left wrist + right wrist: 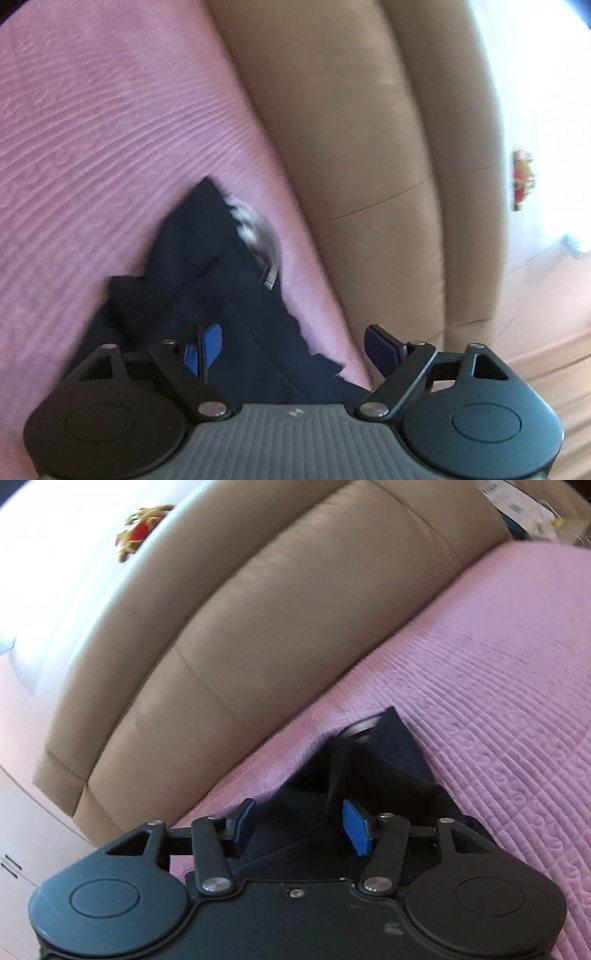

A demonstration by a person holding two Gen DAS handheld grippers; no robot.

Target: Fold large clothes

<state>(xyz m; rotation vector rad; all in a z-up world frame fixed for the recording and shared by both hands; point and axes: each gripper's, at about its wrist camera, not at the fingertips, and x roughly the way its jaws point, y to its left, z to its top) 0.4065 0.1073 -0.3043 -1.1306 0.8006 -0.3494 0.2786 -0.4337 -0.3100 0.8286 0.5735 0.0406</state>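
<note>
A dark navy garment (221, 280) lies bunched on a pink quilted bedspread (92, 147), with a grey-white patch (258, 232) at its far edge. My left gripper (295, 347) is open, its blue pads wide apart just above the garment's near part. In the right wrist view the same garment (376, 760) lies on the bedspread (498, 701). My right gripper (301, 827) is open over the cloth, which lies between and below its pads. Neither gripper holds the cloth.
A tan padded leather headboard (351, 129) runs along the bed's edge, also in the right wrist view (240, 609). A red-and-yellow ornament (142, 530) hangs on the bright wall behind. Papers (517, 502) lie at the far corner. Wooden floor (546, 350) shows beside the bed.
</note>
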